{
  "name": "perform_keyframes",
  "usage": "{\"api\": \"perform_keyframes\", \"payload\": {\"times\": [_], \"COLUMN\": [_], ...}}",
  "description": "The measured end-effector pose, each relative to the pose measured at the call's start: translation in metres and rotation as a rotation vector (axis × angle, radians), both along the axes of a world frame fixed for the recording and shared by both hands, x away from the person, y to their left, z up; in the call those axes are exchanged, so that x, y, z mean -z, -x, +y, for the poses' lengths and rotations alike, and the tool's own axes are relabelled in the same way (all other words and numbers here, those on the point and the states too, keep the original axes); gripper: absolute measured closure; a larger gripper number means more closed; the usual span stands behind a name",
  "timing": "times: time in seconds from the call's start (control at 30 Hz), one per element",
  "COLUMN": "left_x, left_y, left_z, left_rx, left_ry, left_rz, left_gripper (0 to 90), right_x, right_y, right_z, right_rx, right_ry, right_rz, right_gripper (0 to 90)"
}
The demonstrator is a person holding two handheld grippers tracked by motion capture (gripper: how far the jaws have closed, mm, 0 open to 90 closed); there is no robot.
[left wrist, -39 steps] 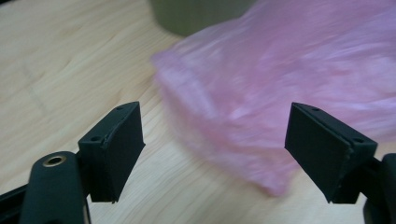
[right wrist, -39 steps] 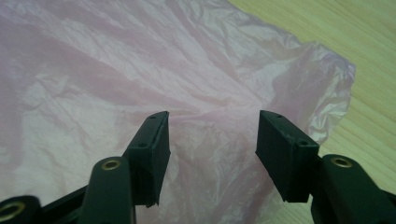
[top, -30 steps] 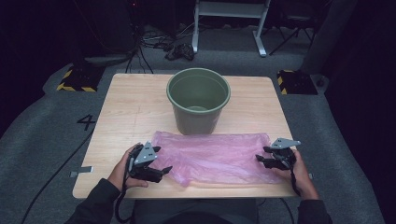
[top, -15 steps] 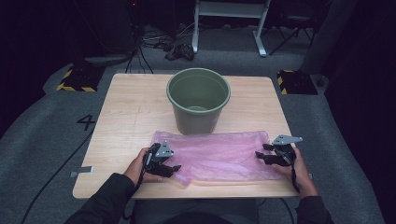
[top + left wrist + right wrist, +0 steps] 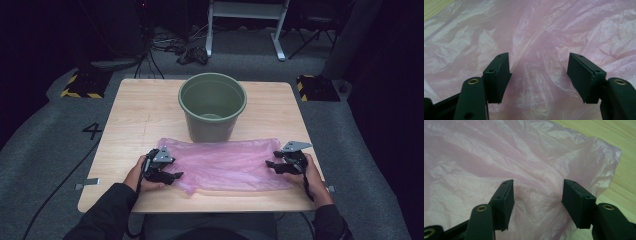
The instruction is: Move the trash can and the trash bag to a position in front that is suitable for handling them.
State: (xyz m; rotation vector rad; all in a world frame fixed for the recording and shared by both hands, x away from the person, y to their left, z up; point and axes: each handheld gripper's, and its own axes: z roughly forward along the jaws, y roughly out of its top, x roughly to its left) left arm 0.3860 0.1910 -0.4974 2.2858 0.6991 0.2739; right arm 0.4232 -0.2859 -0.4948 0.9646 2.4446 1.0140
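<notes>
— Where is the pink plastic bag (image 5: 230, 165) lying right now?

— It is lying flat on the tabletop (image 5: 145, 110), near the person's edge, just in front of the green bucket (image 5: 212, 106). Its long axis is running side to side, from one hand across to the other, and the far edge is touching or nearly touching the foot of the bucket; I cannot tell which.

— And the left hand-held gripper (image 5: 172, 176)?

— It is sitting over the bag's left end, pointing inward along that long axis. Its jaws have just been closing, but they are standing apart; in the left gripper view the crumpled film (image 5: 536, 50) is lying below and between the pads (image 5: 499, 75), and nothing is being pinched.

— The right hand-held gripper (image 5: 270, 165)?

— Mirrored at the right end, pointing toward the left one. Its jaws have just been opening a little, released, with the plastic under them and the bag's corner (image 5: 609, 157) off to one side against the bare wood.

— So which hand is nearer?

— I would call it even: each is already hovering over its own end. To my eye the next move hinges on each one dropping straight onto the film beneath it and nipping a layer, since the bag is stretching between them rather than lying ahead of either.

— Which way is its mouth facing?

— I cannot tell from here; the wrinkles are hiding it.
</notes>
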Motion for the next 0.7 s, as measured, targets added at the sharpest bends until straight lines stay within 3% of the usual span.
{"api": "perform_keyframes", "payload": {"times": [0.1,0.3,0.37,0.43,0.5,0.53,0.7], "left_x": [-0.001,-0.004,-0.008,-0.016,-0.025,-0.030,-0.036], "left_y": [0.000,0.001,0.004,0.009,0.017,0.022,0.035], "left_z": [0.010,0.027,0.028,0.025,0.016,0.010,-0.017], "left_rx": [-0.011,-0.087,-0.067,-0.051,-0.019,0.009,0.094], "left_ry": [-0.004,-0.041,-0.006,-0.001,-0.009,0.010,0.003], "left_rz": [0.003,0.001,-0.011,-0.035,-0.070,-0.077,-0.086], "left_gripper": [34.8,28.6,27.4,25.9,24.6,23.5,21.0], "right_x": [0.000,0.000,0.000,0.000,-0.001,-0.001,-0.001], "right_y": [-0.001,-0.005,-0.006,-0.005,-0.005,-0.005,-0.007], "right_z": [0.007,0.028,0.035,0.040,0.044,0.046,0.051], "right_rx": [-0.010,-0.045,-0.052,-0.056,-0.063,-0.065,-0.071], "right_ry": [0.000,-0.003,-0.005,-0.001,0.005,0.005,0.004], "right_rz": [0.002,0.012,0.017,0.015,0.011,0.011,0.011], "right_gripper": [42.8,43.2,43.2,43.3,43.2,43.3,43.0]}}
